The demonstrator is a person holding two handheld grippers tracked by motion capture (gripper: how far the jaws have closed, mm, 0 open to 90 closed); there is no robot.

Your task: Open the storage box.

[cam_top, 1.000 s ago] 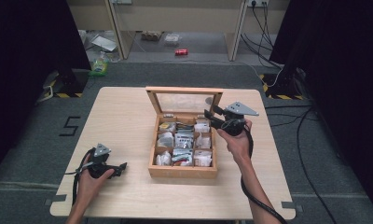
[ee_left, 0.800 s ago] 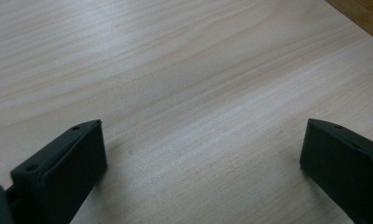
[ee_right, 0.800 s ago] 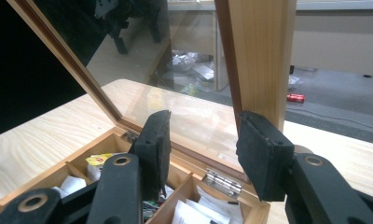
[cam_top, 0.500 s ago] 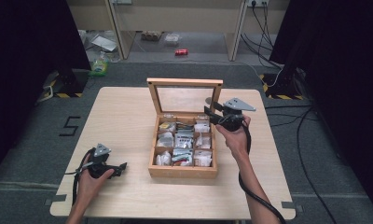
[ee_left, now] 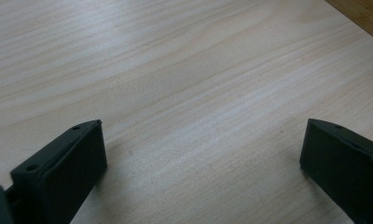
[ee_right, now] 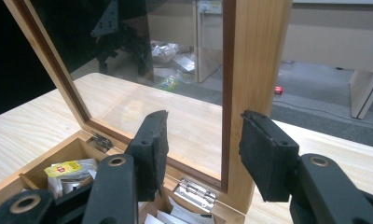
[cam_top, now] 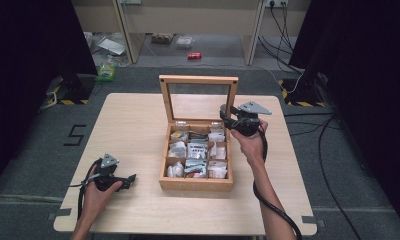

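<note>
The wooden box point(cam_top: 196, 182) stood open, compartments holding packets point(cam_top: 197, 150). Right gripper point(ee_right: 201, 140) straddled the lid frame point(ee_right: 250, 70), jaws apart; left gripper point(ee_left: 201, 158) apart.

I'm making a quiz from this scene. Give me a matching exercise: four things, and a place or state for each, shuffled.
1. lid
2. left gripper
3. right gripper
4. red can

A. on the floor beyond the table
B. standing upright, glass-paned
C. low over bare tabletop, jaws open
D. jaws either side of the lid's frame, not pressing

Pairs: 1-B, 2-C, 3-D, 4-A
</note>
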